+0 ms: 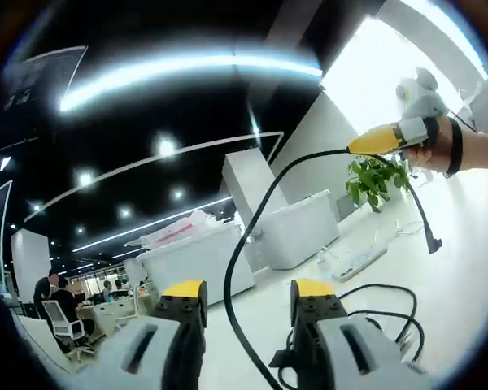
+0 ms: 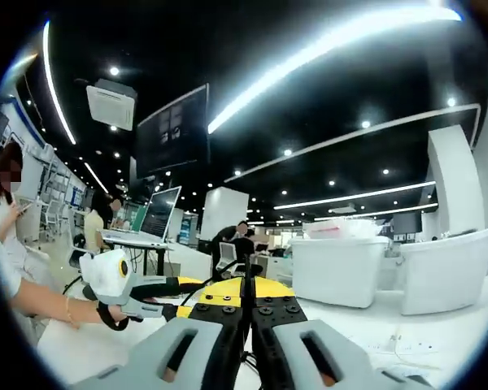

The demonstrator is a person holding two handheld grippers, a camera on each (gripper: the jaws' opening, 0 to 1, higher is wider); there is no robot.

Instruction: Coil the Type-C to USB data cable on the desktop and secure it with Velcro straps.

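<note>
Now | my right gripper (image 2: 246, 313): jaws closed on the black cable (image 1: 252, 219) | my left gripper (image 1: 248, 305): jaws apart, cable passing between them | cable: lifted, arching between both grippers, remainder looped on the white desk (image 1: 464, 276).

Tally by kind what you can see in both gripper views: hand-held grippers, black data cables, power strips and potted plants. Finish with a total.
Grippers: 2, left gripper and right gripper
Black data cable: 1
Power strip: 1
Potted plant: 1
Total: 5
</note>
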